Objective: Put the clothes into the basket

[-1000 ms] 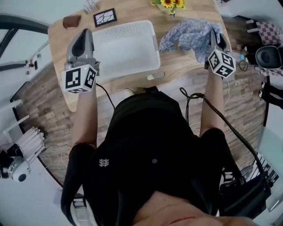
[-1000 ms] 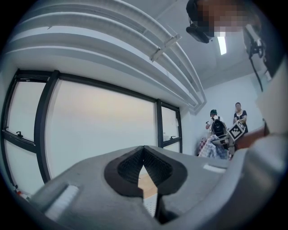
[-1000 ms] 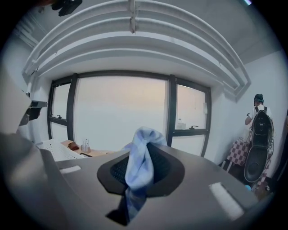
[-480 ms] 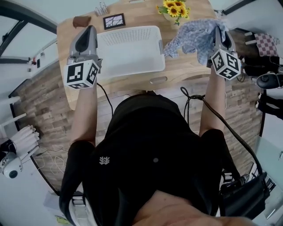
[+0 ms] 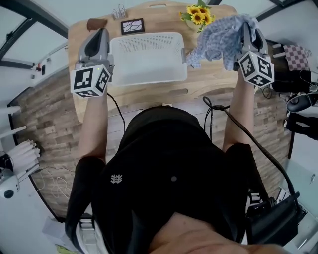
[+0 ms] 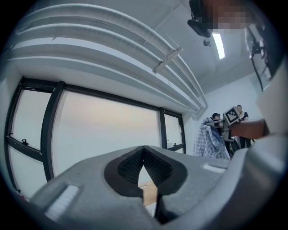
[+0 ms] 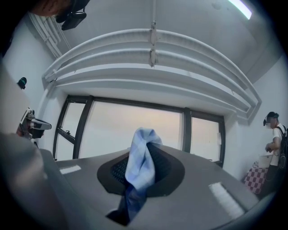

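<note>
1. Right hand-held gripper [image 5: 247, 29]: in the right gripper view its jaws are clamped on a fold of pale blue cloth [image 7: 140, 166], which bunches up between the pads and pokes out past them. You hold this hand-held gripper level, raised off the tabletop [image 5: 149, 94].

2. Task item: the blue-and-white checked garment [image 5: 218, 39] hangs from the right hand-held gripper at the far right of the tabletop. It is outside the basket [image 5: 149, 35], with its lower edge just beside the basket's right rim.

3. Container: the white basket sits in the middle of the tabletop, between your two hands. Its perforated walls and plain floor show across the whole interior.

4. Left hand-held gripper [image 5: 98, 32]: it sits just beside the basket's left wall. In the left gripper view the jaws are together at the tips, with only the tabletop showing through the slit below them – nothing is gripped.

5. Other items: sunflowers [image 5: 197, 15] stand behind the basket's right corner, next to the hanging garment – their pot cannot be made out.
</note>
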{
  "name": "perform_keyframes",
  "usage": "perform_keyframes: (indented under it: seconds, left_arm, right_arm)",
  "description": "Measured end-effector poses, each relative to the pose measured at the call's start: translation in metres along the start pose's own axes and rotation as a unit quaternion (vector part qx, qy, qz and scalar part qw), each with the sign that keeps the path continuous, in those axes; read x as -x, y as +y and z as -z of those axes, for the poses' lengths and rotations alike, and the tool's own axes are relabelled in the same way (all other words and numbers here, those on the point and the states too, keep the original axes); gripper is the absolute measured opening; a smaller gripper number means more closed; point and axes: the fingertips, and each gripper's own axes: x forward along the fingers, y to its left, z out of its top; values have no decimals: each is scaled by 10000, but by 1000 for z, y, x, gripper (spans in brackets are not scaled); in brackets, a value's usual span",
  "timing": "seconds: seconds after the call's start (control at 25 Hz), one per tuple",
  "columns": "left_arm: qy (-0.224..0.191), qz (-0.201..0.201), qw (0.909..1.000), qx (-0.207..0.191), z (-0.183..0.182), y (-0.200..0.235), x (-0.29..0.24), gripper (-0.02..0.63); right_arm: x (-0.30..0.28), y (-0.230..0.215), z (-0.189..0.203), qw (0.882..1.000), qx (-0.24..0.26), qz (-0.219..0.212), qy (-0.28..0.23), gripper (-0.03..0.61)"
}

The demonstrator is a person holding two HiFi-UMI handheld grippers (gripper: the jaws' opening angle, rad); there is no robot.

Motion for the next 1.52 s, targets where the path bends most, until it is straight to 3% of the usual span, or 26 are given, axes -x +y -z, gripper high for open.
perform_keyframes:
  seconds: [0.76,1.52]
  left_arm:
    - [-221,-355,9991,-81,-26,31,22,-1]
    - [-292,-838,9960,-114,-41,90,72,-1]
  right_arm:
    - [-32,79,-89,9933,97,-886,-730,35]
    - [-43,206,-170,9694,149,-2027,-1375,34]
